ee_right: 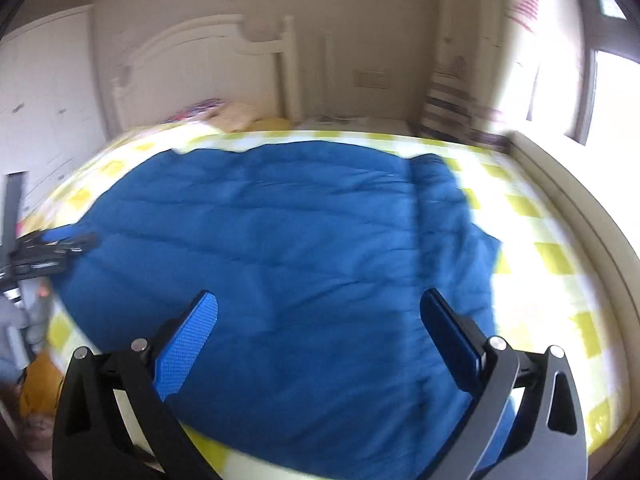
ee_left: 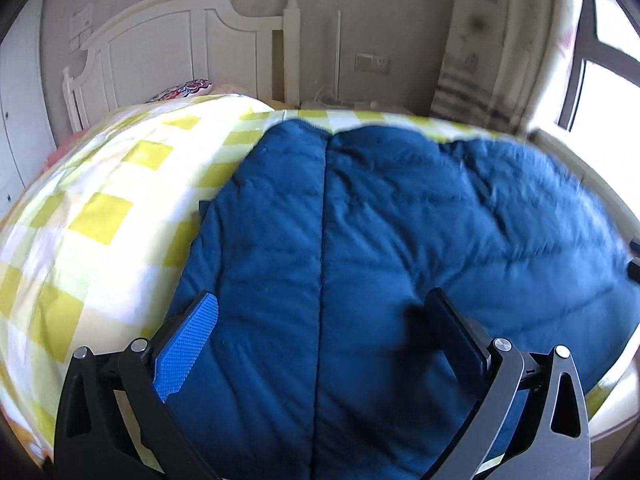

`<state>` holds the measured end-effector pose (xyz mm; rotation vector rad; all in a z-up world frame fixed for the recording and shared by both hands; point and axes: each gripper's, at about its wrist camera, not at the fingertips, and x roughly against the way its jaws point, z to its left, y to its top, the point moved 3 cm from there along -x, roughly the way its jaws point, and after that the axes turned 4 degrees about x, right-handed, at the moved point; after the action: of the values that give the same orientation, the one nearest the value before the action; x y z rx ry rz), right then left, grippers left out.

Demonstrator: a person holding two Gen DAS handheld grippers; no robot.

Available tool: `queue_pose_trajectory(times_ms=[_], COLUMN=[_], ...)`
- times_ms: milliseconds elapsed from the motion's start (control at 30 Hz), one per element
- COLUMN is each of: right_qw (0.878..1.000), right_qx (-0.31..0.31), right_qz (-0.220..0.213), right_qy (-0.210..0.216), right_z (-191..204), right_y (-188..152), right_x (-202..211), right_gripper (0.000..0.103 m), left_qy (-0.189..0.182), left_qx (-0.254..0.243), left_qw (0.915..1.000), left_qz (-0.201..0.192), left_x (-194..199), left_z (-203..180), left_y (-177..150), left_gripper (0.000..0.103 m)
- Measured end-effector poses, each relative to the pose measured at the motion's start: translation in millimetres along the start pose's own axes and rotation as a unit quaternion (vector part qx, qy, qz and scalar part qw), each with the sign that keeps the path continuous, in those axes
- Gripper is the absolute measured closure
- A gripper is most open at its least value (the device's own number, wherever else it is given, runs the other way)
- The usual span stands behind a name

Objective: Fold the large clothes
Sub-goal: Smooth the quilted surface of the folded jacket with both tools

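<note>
While the blue padded garment (ee_left: 400,240) lies spread on the checked bed (ee_left: 100,220), its seam running up the frame's centre, left claw (ee_left: 320,320) and right claw (ee_right: 318,316) hover wide open, empty.

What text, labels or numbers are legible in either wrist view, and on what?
None legible.
Paper sheet on the wall above the white wooden headboard: marks too blurred to read.
White wall switch plate: nothing readable.
Patterned curtain: shapes only, no readable words.
Blue quilted padded garment and yellow-and-white checked bedsheet: no label visible.
</note>
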<state>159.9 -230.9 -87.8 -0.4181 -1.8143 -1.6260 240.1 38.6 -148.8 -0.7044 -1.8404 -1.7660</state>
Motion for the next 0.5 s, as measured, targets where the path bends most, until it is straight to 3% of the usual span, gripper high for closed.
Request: queue_pose_trajectory(times_ms=[67, 200, 333, 400, 500], right_qw=[0.999, 0.999, 1.0, 0.999, 0.999], right_qx=[0.032, 0.024, -0.001, -0.008, -0.042], right_qz=[0.033, 0.029, -0.005, 0.001, 0.005], right_qy=[-0.009, 0.0, -0.031, -0.047, -0.004], right_z=[13, 7, -9, -16, -30], right_y=[-13, -12, -12, -24, -38], right_x=[-19, -20, 1, 3, 0], right_gripper=[0.002, 0.002, 0.003, 0.003, 0.003], left_qy=[0.007, 0.017, 0.017, 0.02, 0.019], left_qx=[-0.015, -0.023, -0.023, -0.024, -0.025], left_qw=[0.9998, 0.9996, 0.9996, 0.9995, 0.9995], left_qz=[-0.007, 0.0, 0.002, 0.001, 0.001], left_x=[-3, -6, -7, -6, -6], left_z=[-3, -5, -5, -4, -4], left_y=[-5, -4, -4, -5, -5], left_gripper=[0.004, 0.004, 0.004, 0.004, 0.004])
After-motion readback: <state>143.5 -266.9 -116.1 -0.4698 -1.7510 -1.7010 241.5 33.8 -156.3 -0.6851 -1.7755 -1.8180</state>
